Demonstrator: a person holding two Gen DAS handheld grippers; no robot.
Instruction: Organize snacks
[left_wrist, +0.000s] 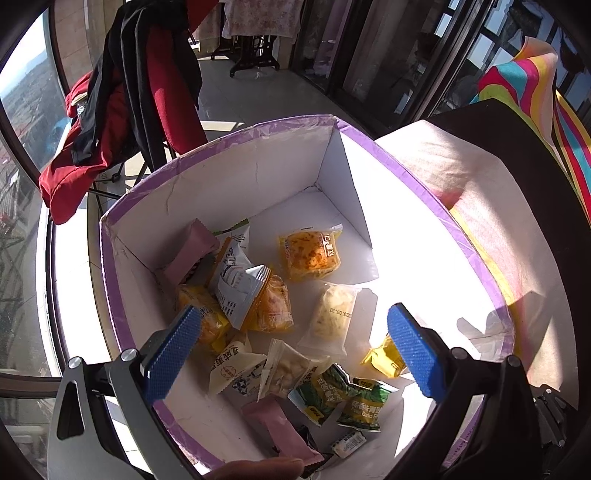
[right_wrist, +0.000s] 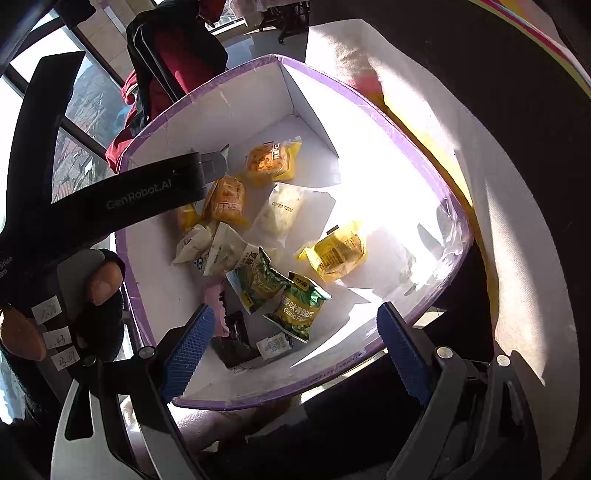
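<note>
A white cardboard box with a purple rim (left_wrist: 258, 127) (right_wrist: 388, 122) holds several snack packets: orange cake packets (left_wrist: 309, 250) (right_wrist: 269, 159), a pale clear packet (left_wrist: 330, 317) (right_wrist: 279, 214), a yellow packet (left_wrist: 382, 357) (right_wrist: 338, 251), green pea packets (left_wrist: 364, 404) (right_wrist: 297, 306), white packets (left_wrist: 236, 284) and pink ones (left_wrist: 194, 247). My left gripper (left_wrist: 295, 352) is open and empty, hovering over the box. My right gripper (right_wrist: 295, 350) is open and empty above the box's near edge. The left gripper's black body (right_wrist: 122, 195) reaches over the box's left side in the right wrist view.
The box stands on a pale pink cloth (left_wrist: 443, 162) (right_wrist: 517, 229). A chair draped with red and black clothes (left_wrist: 122, 110) (right_wrist: 166, 55) stands behind the box, by the windows. A striped colourful cloth (left_wrist: 535, 92) lies at the right.
</note>
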